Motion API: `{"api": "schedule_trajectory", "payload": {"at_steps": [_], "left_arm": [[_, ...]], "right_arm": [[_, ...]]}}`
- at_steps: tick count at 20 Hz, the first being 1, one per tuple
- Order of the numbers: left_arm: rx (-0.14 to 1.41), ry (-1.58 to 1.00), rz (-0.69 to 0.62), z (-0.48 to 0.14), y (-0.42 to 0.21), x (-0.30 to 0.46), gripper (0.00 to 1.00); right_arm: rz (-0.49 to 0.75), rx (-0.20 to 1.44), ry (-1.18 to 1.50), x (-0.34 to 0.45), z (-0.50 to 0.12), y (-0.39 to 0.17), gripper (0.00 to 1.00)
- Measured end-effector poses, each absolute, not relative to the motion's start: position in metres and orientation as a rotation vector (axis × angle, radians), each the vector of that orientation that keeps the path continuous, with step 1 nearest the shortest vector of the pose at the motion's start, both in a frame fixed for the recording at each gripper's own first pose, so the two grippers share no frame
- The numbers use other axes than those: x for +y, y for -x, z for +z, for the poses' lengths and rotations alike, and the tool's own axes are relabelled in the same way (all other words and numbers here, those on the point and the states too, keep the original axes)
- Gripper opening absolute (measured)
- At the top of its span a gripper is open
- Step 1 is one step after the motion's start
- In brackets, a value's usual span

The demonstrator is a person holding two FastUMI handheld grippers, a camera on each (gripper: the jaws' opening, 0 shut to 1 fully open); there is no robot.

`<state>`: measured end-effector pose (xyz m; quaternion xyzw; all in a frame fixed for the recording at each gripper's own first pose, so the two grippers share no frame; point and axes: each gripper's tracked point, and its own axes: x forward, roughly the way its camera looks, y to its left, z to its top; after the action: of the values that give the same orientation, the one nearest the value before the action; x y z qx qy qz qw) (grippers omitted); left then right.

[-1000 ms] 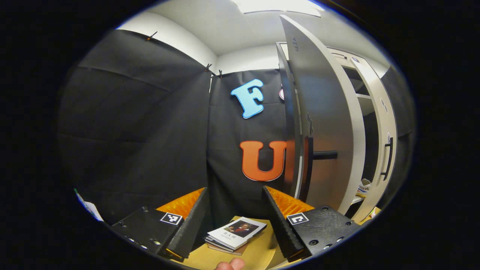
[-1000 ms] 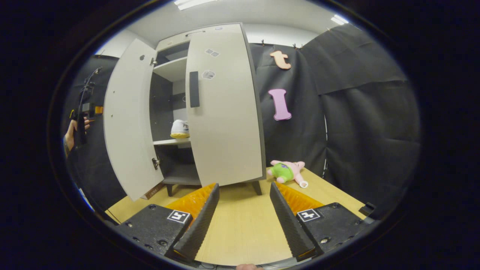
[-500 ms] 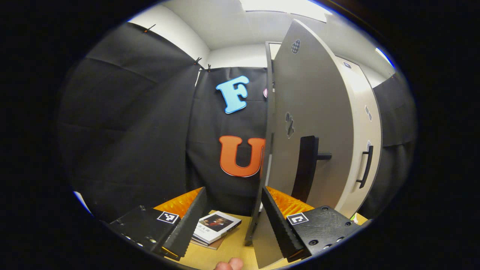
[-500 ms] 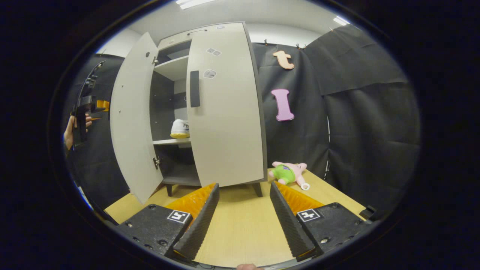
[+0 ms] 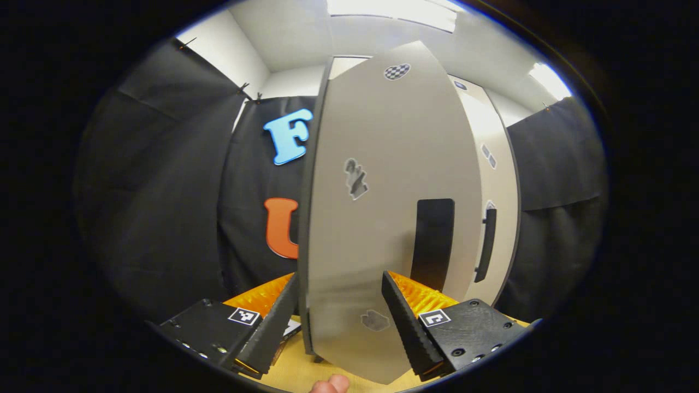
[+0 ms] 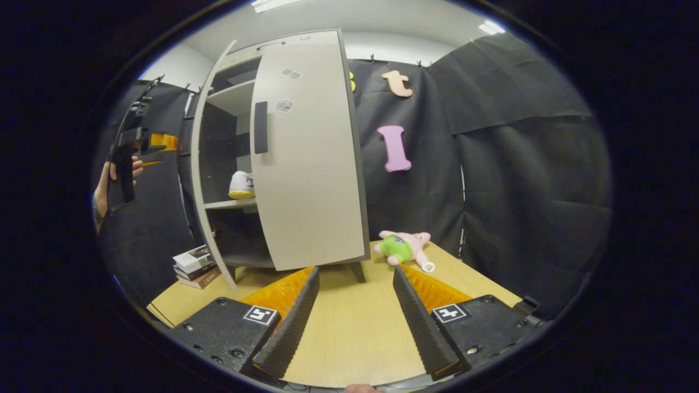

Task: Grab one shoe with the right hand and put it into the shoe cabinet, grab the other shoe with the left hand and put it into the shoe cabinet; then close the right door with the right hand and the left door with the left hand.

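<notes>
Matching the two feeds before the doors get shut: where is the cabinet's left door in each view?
Left gripper view: the left door stands in the centre, nearly face-on, just ahead of the left claw, with its black handle right of centre.
Right gripper view: the left door is a thin curved edge at centre-left, ajar, left of the shelves.
Shared landmark: the right door, just right of the left door in both.

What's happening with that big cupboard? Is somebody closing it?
A person holds a gripper in each hand in front of a shoe cabinet. A shoe sits on a shelf inside. The right door looks shut, and the left door stands partly open. The left gripper is open, right in front of that door. The right gripper is open too, over the table.
</notes>
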<state>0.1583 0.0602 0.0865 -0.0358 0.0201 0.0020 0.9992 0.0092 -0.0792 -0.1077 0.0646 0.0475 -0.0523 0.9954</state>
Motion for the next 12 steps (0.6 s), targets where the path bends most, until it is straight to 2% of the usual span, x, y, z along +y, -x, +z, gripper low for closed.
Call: {"api": "schedule_trajectory", "payload": {"at_steps": [6, 12], "left_arm": [[-0.006, 0.011, -0.013, 0.094, -0.147, 0.039, 0.90], [0.025, 0.054, -0.084, 0.066, -0.100, 0.004, 0.90]], "right_arm": [[-0.153, 0.093, -0.137, -0.100, -0.111, -0.004, 0.89], [-0.155, 0.109, -0.140, -0.102, -0.119, -0.004, 0.89]]}}
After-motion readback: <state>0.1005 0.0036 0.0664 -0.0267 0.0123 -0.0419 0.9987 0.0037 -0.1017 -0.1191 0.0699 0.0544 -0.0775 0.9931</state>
